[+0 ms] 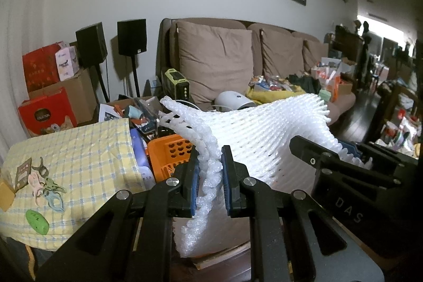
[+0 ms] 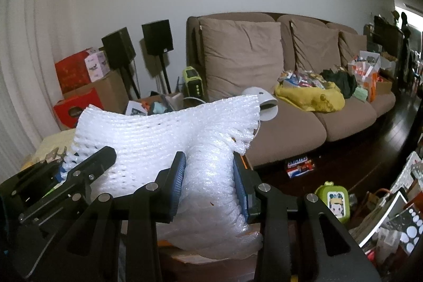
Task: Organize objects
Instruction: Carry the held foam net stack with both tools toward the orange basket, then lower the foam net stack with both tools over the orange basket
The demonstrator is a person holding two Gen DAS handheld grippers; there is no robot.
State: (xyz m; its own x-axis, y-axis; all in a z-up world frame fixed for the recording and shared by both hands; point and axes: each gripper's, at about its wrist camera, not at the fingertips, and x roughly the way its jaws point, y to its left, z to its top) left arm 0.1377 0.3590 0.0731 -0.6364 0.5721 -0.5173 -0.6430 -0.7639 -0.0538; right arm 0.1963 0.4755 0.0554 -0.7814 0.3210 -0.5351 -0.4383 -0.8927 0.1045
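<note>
Behind, plump brown sofa (image 2: 290, 107); ribbed white foam netting (image 2: 169, 134).

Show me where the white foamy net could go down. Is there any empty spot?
Best bet: the bare sofa seat between the white round gadget and the yellow bag. The checked cloth has room beside the clips. Crowded: the sofa's far end, the orange basket corner, and the floor at right. Both grippers, left and right, grip the foam net.

Both grippers' fingers (image 1: 191, 176) (image 2: 177, 173) clamped (right pair wider)
</note>
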